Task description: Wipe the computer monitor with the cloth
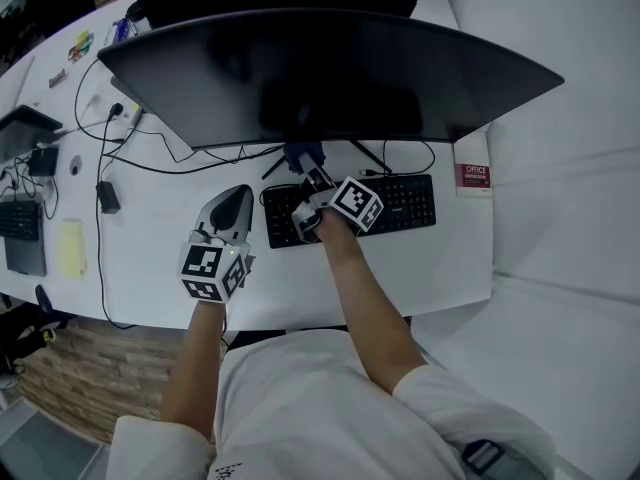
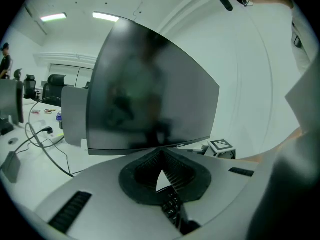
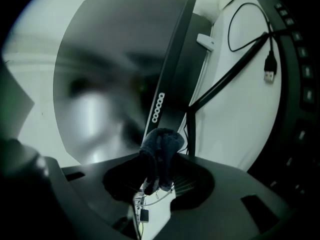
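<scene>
1. Monitor (image 1: pixel 330 78) first: the curved computer monitor stands at the far side of the white desk (image 1: pixel 150 258). Its screen is dark and faces me, and the black keyboard (image 1: pixel 400 203) lies just near of it.
2. The cloth (image 3: pixel 161 144) is a small dark blue wad bunched between the jaws of the right gripper (image 3: pixel 159 171). The jaws are clamped on it, with a rounded tuft standing out past the tips. I read that tuft as the working face, left proud so fabric rather than hard jaw would meet the screen.
3. My right arm reaches forward over the keyboard toward the middle of the monitor's lower edge, near the stand legs (image 3: pixel 225 79). In the right gripper view the bezel and its row of buttons run almost upright, so I judge that gripper is rolled well onto its side.
4. The cloth sits close to the lower bezel, but I cannot tell whether it touches the glass. From the head view it looks just short of it.
5. The left gripper (image 2: pixel 161 151) has its jaws brought together at the tips with nothing between them. It points at the screen from the left of the keyboard.
6. My left forearm is drawn back nearer my body, which looks like a parked pose that leaves the wiping to the right side.
7. By my reading, the wipe is about to start or only starting along the lower edge.
</scene>
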